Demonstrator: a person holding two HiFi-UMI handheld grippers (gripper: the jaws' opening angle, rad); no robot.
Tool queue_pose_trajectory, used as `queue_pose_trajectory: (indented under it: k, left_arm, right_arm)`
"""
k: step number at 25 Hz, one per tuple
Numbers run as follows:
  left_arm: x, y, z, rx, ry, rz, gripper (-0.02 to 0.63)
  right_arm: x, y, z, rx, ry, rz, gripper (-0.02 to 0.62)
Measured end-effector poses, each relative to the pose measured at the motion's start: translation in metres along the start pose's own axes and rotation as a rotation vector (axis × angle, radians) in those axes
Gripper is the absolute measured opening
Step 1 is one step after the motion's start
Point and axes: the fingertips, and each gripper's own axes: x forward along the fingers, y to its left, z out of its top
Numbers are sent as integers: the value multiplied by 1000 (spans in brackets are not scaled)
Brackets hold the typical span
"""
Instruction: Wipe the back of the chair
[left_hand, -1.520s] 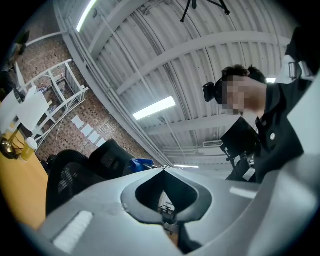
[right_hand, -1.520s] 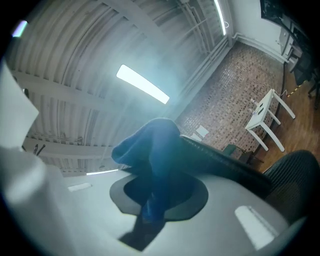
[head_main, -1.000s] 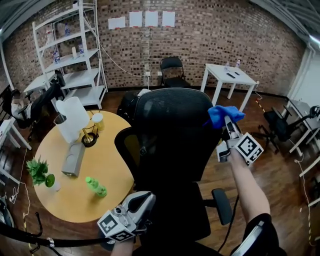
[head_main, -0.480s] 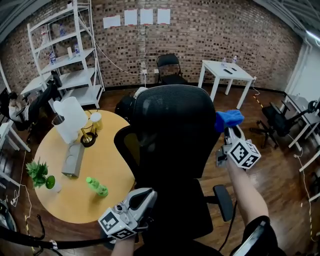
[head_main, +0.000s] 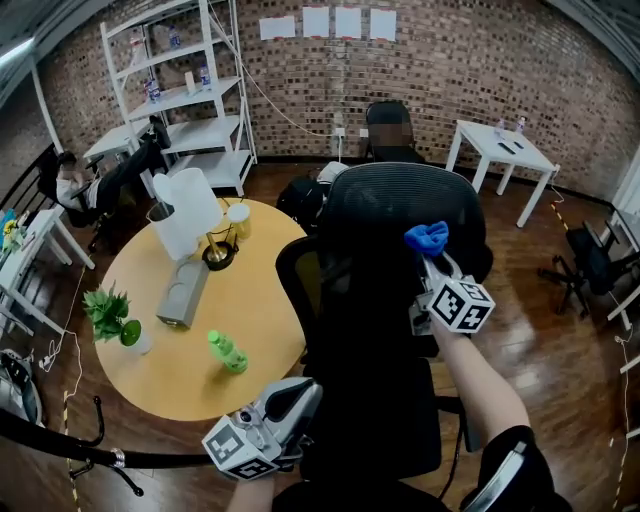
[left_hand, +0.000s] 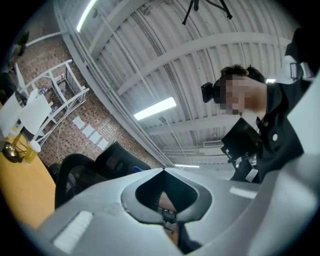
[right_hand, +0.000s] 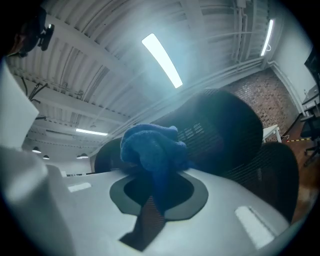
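A black mesh office chair (head_main: 395, 215) stands in front of me with its back toward me. My right gripper (head_main: 432, 262) is shut on a blue cloth (head_main: 427, 238) that presses against the right half of the chair back. The right gripper view shows the blue cloth (right_hand: 150, 150) bunched between the jaws with the chair's mesh back (right_hand: 225, 125) just beyond it. My left gripper (head_main: 285, 405) hangs low by the chair's seat, jaws shut with nothing in them. In the left gripper view the chair back (left_hand: 80, 175) shows at lower left.
A round yellow table (head_main: 200, 320) stands left of the chair, bearing a white jug (head_main: 185, 210), a grey box (head_main: 183, 293), a green bottle (head_main: 228, 352) and a small plant (head_main: 110, 315). White shelves (head_main: 180, 90) and a white table (head_main: 505, 155) line the brick wall. A seated person (head_main: 80, 185) is far left.
My right gripper with the blue cloth has moved from the chair's right edge inward onto the chair back. My head view has shifted. The left gripper stays low.
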Motion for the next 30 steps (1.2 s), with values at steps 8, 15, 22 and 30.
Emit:
queue_pose_trajectory:
  k: [8, 15, 22, 30]
  left_arm:
    - [-31, 6, 8, 29, -16, 89, -8]
    - [-55, 7, 17, 57, -28, 162, -8]
    - [-72, 3, 24, 83, -31, 217, -8]
    - [-65, -3, 27, 123, -26, 225, -8]
  right_arm:
    - [41, 72, -49, 36, 81, 143, 54]
    - [63, 129, -82, 71, 131, 255, 54]
    - [71, 183, -115, 146, 185, 363, 54]
    - [91, 240, -143, 383, 277, 613, 54]
